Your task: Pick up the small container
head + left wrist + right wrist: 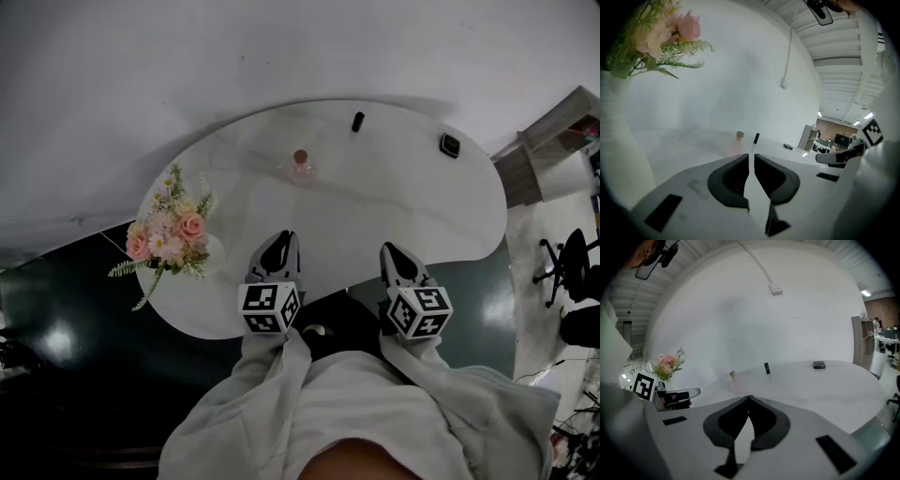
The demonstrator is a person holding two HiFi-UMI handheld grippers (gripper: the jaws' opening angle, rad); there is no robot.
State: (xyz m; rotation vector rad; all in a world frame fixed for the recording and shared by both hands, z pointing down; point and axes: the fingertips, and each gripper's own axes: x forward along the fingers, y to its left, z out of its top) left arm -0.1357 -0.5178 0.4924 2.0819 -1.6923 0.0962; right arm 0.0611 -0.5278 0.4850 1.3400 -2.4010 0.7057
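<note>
1. Small container: I take this to be the pinkish bottle with a pale stopper. It stands upright on the white surface, in the middle and toward the far edge, with bare top all round it.
2. Its long axis is vertical, so a grasp from the side across the body looks the natural approach.
3. The left hand-held gripper sits at the near edge of the surface, with its jaws closed together and nothing between them. The bottle lies ahead of it and a little to its right in the head view. In the left gripper view it sits almost straight ahead, just left of the jaw line.
4. The right hand-held gripper is also closed and empty. From it the bottle lies ahead and clearly off to the left.
5. The left one looks nearer and better lined up, so it seems the likelier one to reach. Its jaws would have to open first.
6. The flowers stand well to the left. A black cylinder and a flat black item lie farther back and to the right. None of them is in the path.
</note>
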